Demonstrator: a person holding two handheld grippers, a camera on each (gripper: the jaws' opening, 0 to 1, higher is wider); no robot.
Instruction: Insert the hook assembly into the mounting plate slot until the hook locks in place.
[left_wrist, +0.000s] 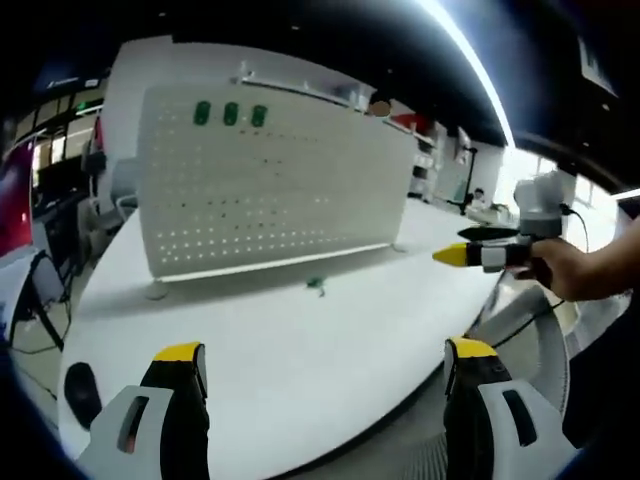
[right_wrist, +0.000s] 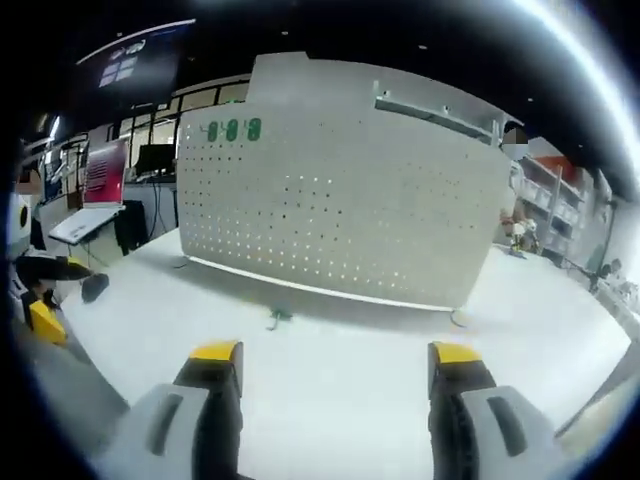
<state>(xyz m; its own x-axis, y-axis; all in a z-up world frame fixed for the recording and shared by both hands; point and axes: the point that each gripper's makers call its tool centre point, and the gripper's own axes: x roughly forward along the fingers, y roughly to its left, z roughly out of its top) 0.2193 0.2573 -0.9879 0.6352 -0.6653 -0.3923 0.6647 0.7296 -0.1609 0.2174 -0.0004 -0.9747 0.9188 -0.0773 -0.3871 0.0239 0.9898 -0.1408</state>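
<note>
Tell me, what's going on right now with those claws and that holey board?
Both grippers, left and right, jaws open, empty. Green hook lying on table before white pegboard; three green hooks already mounted. Nothing in the way.

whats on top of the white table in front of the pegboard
A small green hook lies on the white table just before the standing white pegboard. Three green hooks sit near the board's top left. Whatever lies behind the board is hidden by it.

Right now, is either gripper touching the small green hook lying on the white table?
Apart. In the right gripper view the small green hook lies on the white table, bare tabletop separating it from the open right gripper.
</note>
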